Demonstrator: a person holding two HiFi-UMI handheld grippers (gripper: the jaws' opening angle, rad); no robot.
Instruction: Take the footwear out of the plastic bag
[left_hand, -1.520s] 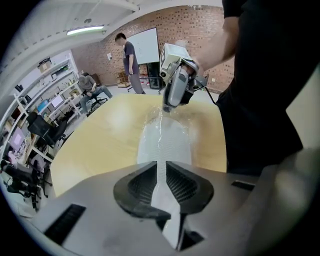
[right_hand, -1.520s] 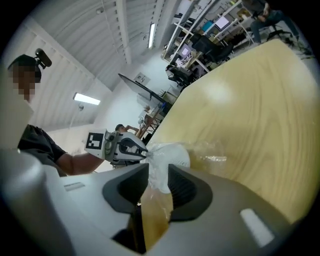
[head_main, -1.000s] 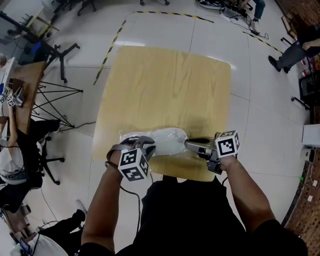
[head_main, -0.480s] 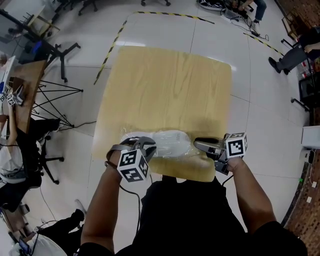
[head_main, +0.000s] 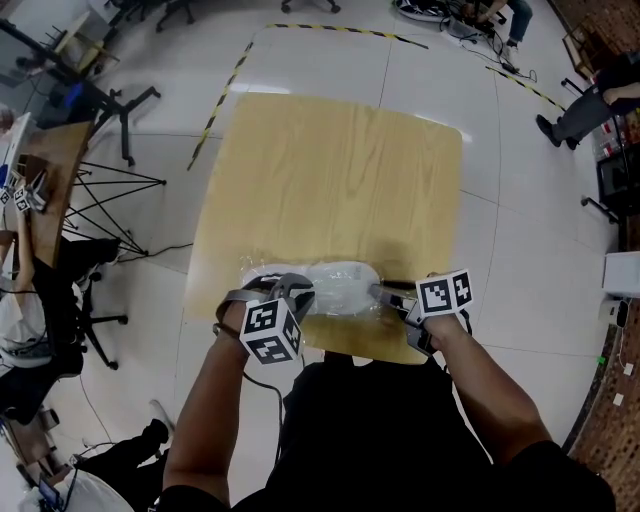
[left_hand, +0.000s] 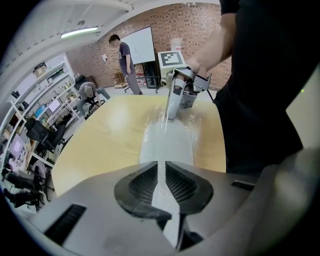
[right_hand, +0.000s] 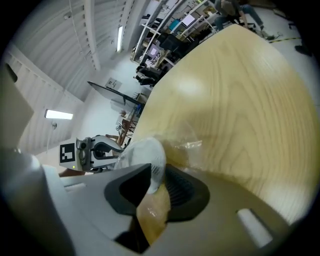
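Note:
A white shoe (head_main: 335, 283) lies in a clear plastic bag (head_main: 352, 308) near the front edge of the wooden table (head_main: 330, 170). My left gripper (head_main: 296, 291) is at the shoe's left end. In the left gripper view its pads are shut on the white shoe (left_hand: 167, 145), with the left gripper (left_hand: 161, 172) in the foreground. My right gripper (head_main: 381, 293) is at the shoe's right end and its jaws are closing. The shoe's rim (right_hand: 146, 152) sits between the pads of the right gripper (right_hand: 157, 182), and crumpled bag film (right_hand: 189, 145) lies beside it.
The table's front edge (head_main: 360, 352) is right under both grippers. On the floor to the left are a tripod (head_main: 110, 190) and office chairs (head_main: 70, 290). Striped tape (head_main: 225, 90) marks the floor. People stand in the room's far parts (left_hand: 125, 60).
The right gripper drew away to the right off the shoe, then came back left onto its right end. The left gripper has stayed at the left end.

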